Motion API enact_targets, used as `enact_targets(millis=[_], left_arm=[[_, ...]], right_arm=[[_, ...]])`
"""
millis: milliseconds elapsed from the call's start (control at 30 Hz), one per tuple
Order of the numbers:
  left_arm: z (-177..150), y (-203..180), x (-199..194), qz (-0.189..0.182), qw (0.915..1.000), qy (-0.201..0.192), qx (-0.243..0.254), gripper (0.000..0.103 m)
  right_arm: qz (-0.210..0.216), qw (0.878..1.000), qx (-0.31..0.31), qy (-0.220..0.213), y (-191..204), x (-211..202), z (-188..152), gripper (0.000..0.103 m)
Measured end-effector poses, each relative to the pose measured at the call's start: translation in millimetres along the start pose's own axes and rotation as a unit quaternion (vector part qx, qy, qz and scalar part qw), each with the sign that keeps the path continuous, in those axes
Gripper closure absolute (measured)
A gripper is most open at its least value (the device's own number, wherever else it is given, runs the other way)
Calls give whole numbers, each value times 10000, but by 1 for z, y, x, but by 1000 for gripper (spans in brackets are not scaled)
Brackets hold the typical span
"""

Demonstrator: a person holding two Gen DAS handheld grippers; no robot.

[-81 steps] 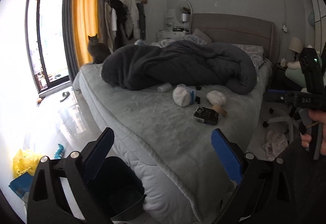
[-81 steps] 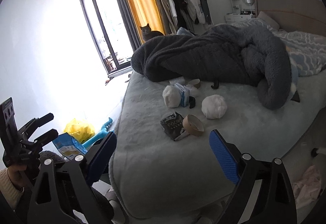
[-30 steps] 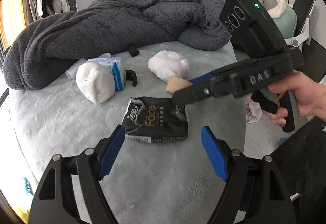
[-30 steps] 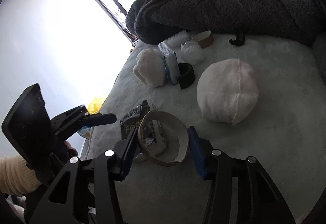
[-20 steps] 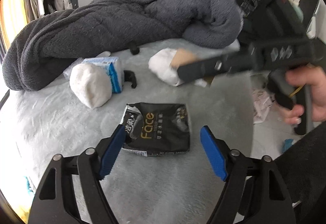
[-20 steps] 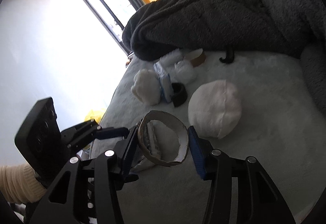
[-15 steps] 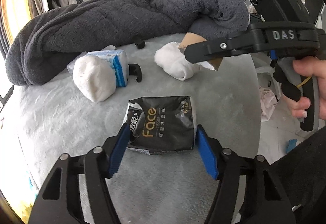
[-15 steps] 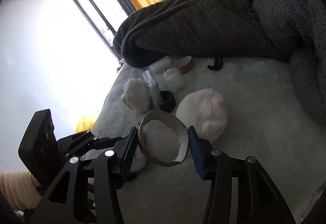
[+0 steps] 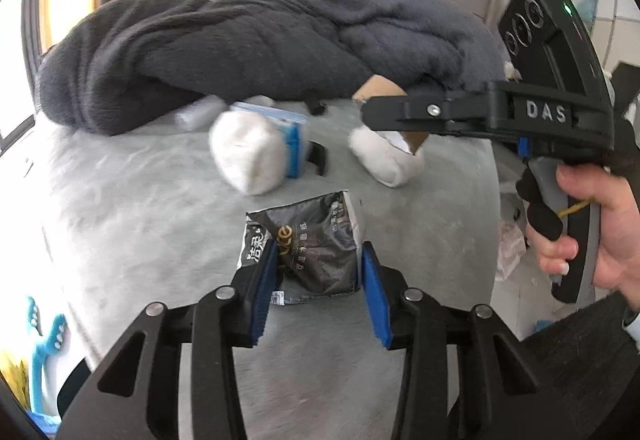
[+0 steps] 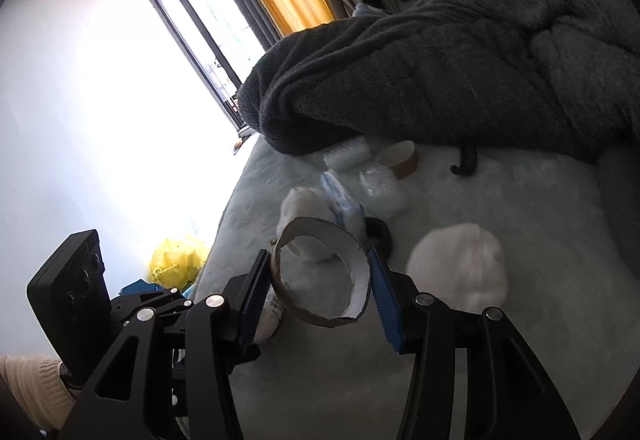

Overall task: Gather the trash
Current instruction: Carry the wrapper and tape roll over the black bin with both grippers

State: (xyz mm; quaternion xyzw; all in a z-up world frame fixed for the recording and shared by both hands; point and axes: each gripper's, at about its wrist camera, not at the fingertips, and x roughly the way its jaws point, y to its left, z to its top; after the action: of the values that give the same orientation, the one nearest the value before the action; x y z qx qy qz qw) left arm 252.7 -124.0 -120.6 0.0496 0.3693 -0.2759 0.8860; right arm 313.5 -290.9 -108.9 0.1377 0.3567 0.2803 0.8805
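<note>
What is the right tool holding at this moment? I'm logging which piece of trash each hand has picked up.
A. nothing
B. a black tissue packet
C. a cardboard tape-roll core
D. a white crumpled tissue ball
C: in the right wrist view the right tool has its blue pads pressed on either side of the cardboard ring, lifted clear of the bed, while the black tissue packet sits in the left tool.

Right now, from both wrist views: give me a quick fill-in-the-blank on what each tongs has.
1. The left tongs are shut on the black ____ pack.
2. The right tongs hold a cardboard ____.
3. Both pieces of trash came off the ____.
4. The blanket heaped on it is dark ____.

Missing words: tissue; ring; bed; grey
</note>
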Motion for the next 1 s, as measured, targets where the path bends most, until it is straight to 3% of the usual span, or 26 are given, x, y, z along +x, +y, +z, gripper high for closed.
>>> enact_targets(millis=[300,600,800,1000], left_arm=[[-4,38,-28,-13,9986,-209,-496,64],[-18,85,-51,679,9935,-175,-896,64],[-37,119,-64,1269,9852,40,-1154,64],[-72,165,-75,1677,9679,425,-1824,64]], right_arm=[[183,9996,-191,-22,38,25,14,53],[239,9989,-399,85,88,61,20,53],[18,9982,-467,376,120,94,20,53],[-57,9956,-641,683,155,126,11,53]])
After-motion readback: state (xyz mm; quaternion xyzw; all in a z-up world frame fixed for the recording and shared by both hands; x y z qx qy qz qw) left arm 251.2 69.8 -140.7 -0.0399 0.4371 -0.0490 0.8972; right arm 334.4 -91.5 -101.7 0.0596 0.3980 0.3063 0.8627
